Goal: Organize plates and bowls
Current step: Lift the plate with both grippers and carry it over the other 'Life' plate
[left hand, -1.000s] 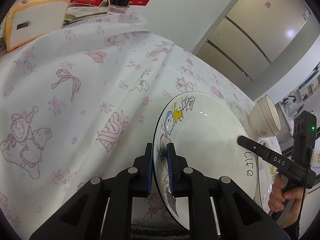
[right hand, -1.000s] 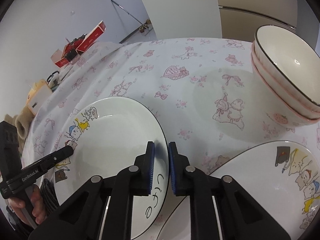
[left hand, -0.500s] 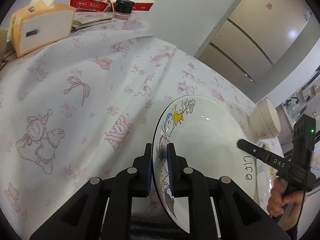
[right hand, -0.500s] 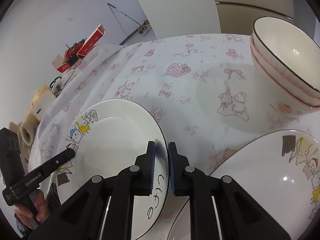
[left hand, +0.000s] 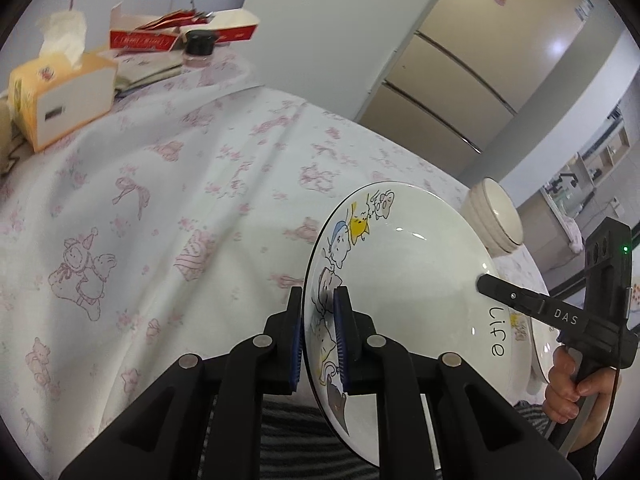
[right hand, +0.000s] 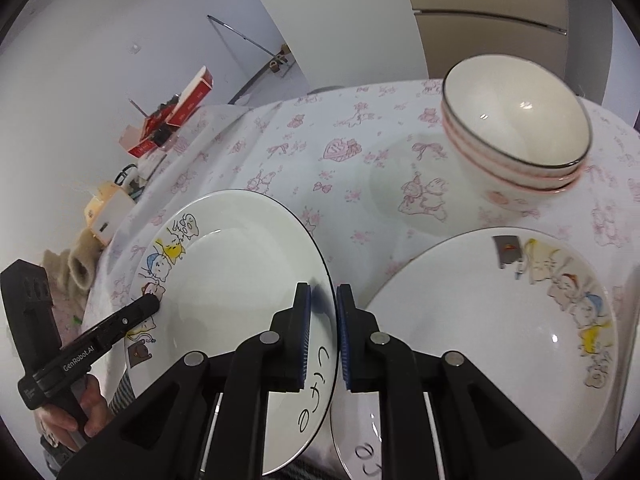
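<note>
- Two grippers clamp one cartoon plate (left hand: 404, 276) at opposite rims: left gripper (left hand: 319, 340) on the cat side, right gripper (right hand: 321, 336) on the "Life" side. The plate is tilted, clear of the tablecloth (left hand: 168, 208).
- Only the right view shows the second plate (right hand: 492, 320) in full, flat at the near table edge; left view shows a sliver.
- Open cloth lies btwn plates and far edge.
- Stacked bowls (right hand: 516, 132) sit beyond the second plate; tissue box (left hand: 60, 92), red boxes (left hand: 144, 40) (far corner).

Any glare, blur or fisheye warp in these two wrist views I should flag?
Left wrist: strong barrel warp with black corner vignette; tablecloth print slightly smeared; small highlights on the held plate. Right wrist: same warp; sharper; glare specks inside the top bowl and on the second plate; soft shadow under the bowls.
</note>
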Available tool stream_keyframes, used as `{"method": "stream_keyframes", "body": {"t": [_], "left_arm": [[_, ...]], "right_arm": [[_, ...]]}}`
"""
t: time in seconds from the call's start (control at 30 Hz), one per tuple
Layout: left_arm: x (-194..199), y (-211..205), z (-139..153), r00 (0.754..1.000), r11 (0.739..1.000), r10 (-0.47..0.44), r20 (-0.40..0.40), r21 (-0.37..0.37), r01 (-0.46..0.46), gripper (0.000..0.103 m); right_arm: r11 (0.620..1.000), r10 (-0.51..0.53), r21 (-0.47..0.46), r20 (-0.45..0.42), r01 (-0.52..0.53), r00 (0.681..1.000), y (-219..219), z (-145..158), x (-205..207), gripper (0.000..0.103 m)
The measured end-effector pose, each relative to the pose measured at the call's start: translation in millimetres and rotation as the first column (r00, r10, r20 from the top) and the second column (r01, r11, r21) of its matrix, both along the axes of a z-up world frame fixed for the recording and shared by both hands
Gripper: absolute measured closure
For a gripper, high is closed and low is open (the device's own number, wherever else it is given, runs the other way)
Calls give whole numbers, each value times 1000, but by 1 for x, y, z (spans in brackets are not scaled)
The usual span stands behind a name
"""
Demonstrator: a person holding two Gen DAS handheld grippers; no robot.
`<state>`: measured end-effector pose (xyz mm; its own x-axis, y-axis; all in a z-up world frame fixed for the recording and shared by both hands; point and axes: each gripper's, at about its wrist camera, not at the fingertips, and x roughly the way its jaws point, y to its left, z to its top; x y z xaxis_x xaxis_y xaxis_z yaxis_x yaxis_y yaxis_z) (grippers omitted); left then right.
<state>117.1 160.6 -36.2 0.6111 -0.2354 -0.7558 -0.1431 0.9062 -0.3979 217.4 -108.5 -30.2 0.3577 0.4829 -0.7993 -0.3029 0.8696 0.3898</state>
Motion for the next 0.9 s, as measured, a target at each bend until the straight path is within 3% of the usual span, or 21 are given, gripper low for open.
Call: {"method": "stream_keyframes", "body": {"t": [0.5,0.9], "left_arm": [[-3,-77,38,990,991,-114,78,76,108,89],[7,-152,42,967,966,-241,76,114,232,89]], "right_arm": [[994,-103,30,59,101,993,-71,32,-34,90],[972,-231,47,54,229,971,-149,31,-56,89]]}}
